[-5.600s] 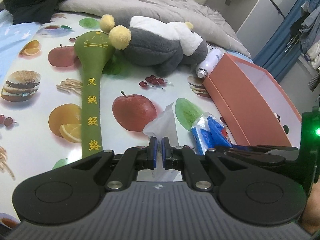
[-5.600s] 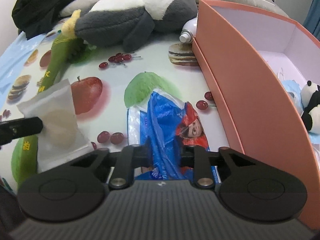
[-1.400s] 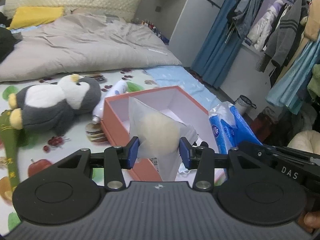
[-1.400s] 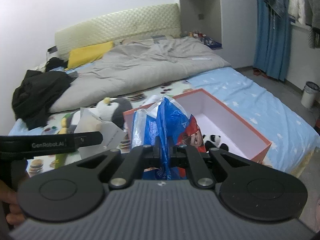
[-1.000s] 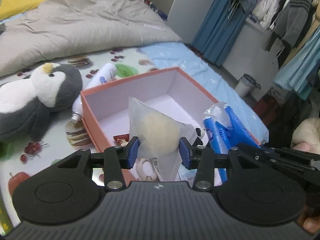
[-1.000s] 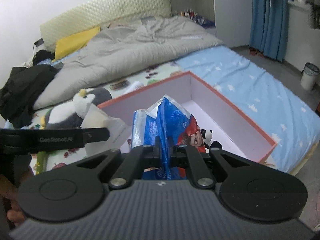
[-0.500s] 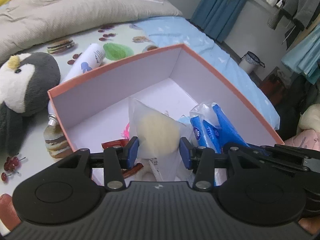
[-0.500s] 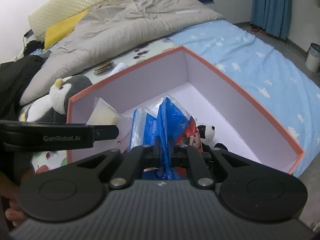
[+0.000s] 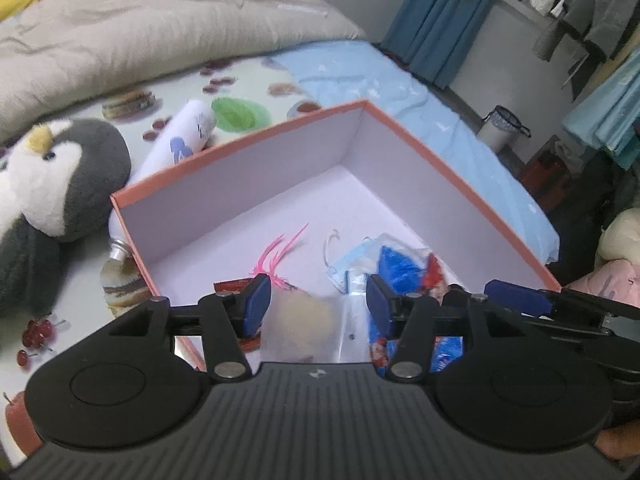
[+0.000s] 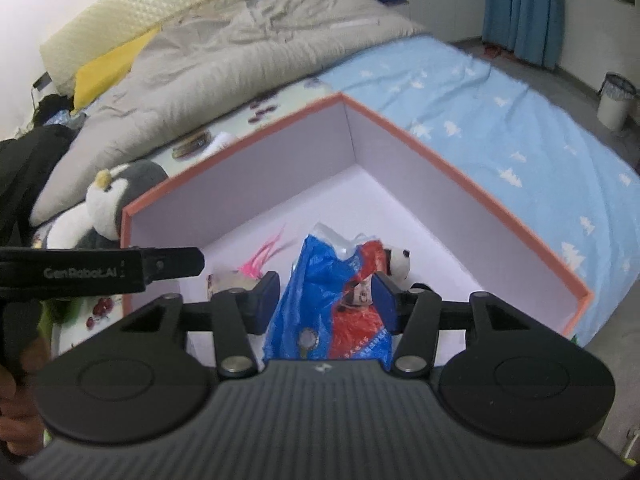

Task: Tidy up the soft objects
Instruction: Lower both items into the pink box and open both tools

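Note:
An orange box (image 9: 448, 168) with a pale lilac inside sits on the bed; it also shows in the right wrist view (image 10: 460, 168). My left gripper (image 9: 318, 302) is open above the box's near end; a clear bag with a cream puff (image 9: 300, 328) lies loose between its jaws. My right gripper (image 10: 326, 298) is open over the box; the blue and red plastic pack (image 10: 332, 308) sits loose between its jaws. A small panda toy (image 10: 396, 262), a pink feather (image 9: 280, 254) and a face mask (image 9: 344, 266) lie in the box.
A grey and white penguin plush (image 9: 44, 200) lies left of the box, next to a white spray bottle (image 9: 176, 148). A grey duvet (image 9: 140, 32) covers the far bed. A fruit-print sheet and a blue sheet (image 10: 500, 120) surround the box. A bin (image 10: 614, 100) stands on the floor.
Both grippers carried their bags from the bed to over the box and lowered. In the last half second both jaws opened and the bags dropped lower into the box.

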Tool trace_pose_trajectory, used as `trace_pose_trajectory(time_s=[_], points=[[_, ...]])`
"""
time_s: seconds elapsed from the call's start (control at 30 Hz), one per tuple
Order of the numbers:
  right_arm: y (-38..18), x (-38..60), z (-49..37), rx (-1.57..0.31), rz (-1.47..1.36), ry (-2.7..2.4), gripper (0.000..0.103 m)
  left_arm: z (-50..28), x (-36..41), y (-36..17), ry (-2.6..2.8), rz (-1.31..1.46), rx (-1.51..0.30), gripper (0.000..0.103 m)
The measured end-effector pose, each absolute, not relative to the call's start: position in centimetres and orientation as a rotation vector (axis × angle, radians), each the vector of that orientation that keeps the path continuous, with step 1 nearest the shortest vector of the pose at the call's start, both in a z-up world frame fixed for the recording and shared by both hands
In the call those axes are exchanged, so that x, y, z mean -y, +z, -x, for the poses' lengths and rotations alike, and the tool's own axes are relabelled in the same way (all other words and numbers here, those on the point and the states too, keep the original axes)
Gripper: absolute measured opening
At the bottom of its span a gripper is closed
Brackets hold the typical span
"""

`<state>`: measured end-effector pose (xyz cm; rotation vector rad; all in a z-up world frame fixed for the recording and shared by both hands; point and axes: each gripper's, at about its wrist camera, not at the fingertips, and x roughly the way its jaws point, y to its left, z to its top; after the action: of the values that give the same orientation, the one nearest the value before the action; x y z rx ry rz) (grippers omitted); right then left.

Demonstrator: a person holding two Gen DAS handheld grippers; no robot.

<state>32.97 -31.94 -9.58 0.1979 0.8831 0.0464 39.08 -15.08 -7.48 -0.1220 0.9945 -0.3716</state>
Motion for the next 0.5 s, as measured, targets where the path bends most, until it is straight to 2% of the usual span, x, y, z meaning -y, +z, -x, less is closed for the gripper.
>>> trace_pose_trajectory(time_s=[0.5], points=[[-1.0, 30.9, -23.3, -0.680, -0.202, 0.069, 0.054, -27.7, 13.2, 1.9, -0.402, 0.127, -0.811, 0.059]])
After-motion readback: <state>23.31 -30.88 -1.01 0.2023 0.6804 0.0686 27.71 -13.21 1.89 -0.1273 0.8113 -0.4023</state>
